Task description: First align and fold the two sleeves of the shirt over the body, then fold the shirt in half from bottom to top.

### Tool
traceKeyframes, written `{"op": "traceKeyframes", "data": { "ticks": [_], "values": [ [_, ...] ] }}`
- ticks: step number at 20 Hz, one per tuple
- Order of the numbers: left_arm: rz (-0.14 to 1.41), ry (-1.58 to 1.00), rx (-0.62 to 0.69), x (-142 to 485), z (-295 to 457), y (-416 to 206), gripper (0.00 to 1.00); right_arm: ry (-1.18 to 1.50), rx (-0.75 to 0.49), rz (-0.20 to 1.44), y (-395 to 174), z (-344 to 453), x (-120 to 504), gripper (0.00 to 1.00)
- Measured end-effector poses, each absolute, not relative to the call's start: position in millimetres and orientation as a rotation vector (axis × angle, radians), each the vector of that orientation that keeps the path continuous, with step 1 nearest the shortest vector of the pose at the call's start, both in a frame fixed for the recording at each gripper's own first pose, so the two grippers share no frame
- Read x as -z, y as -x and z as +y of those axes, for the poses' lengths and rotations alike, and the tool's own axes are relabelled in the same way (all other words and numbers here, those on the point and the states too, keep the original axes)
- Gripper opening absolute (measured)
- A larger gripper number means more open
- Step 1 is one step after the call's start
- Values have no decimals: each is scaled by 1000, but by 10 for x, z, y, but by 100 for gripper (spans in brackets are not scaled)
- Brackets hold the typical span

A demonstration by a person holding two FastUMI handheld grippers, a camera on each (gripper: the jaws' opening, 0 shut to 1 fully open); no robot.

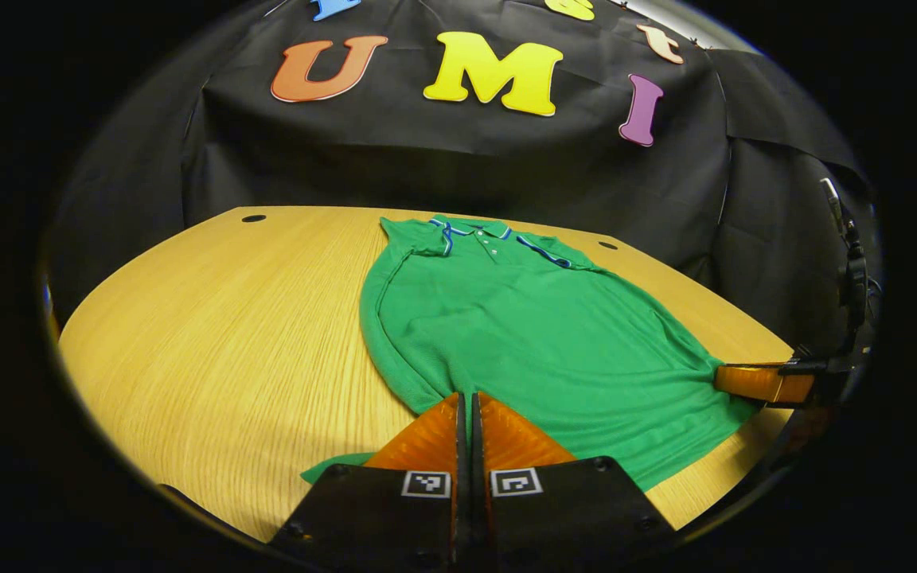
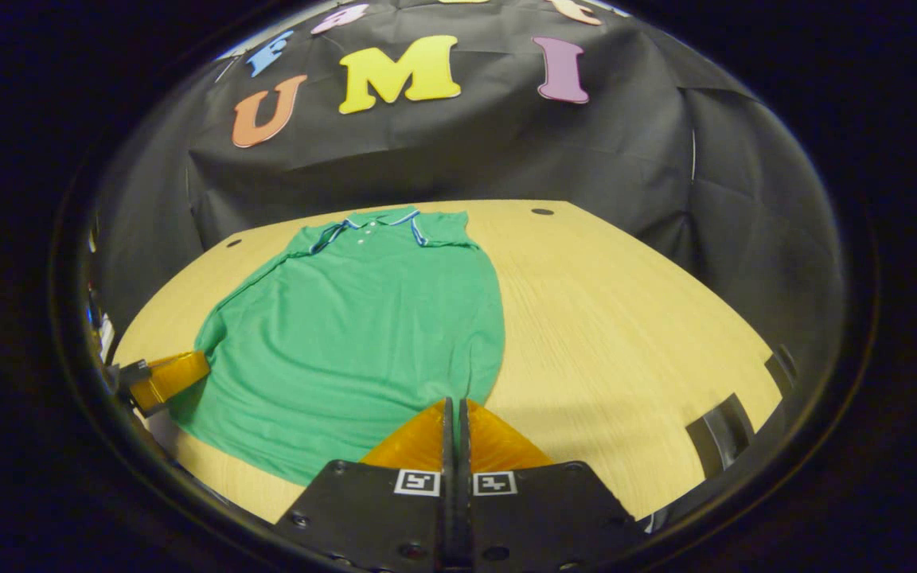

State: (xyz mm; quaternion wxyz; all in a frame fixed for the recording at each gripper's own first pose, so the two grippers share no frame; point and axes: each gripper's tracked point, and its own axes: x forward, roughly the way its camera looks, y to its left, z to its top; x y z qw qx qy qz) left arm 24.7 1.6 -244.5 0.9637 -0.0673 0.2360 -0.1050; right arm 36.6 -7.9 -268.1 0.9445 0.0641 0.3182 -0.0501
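Left gripper view. Item: green polo shirt, blue-trimmed collar at the far end, lying flat on a light wooden table. Both sleeves already sit folded in over the body; the outline is a long narrow shape, hem toward the camera. Left gripper: at the near left corner of the hem, fingers drawn together with only a thin slit between them, tips over the fabric edge. Whether cloth is pinched between them cannot be told. Right gripper: seen at the right, its tips touching the opposite hem corner, where the fabric puckers slightly. Table detail: two dark round holes near the far edge.

Right gripper view. Item: same shirt, collar far, hem near, occupying the left half of the table. Right gripper: fingers closed to a narrow slit at the near right hem corner; a grip on the cloth cannot be confirmed. Left gripper: at the left, touching the other hem corner.
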Motion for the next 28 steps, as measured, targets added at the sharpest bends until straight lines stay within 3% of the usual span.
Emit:
{"op": "traceKeyframes", "data": {
  "ticks": [15, 16, 28],
  "values": [
    [479, 104, 167, 2038, 106, -313, 6, -230, 14, 551, -612, -60, 2346, 3],
    [476, 103, 163, 1985, 104, -351, 6, -242, 3, 553, -661, -65, 2308, 0],
    [451, 3, 154, 1571, -45, -1643, 6, -285, -18, 416, -2017, -336, 1729, 1]
  ]
}}
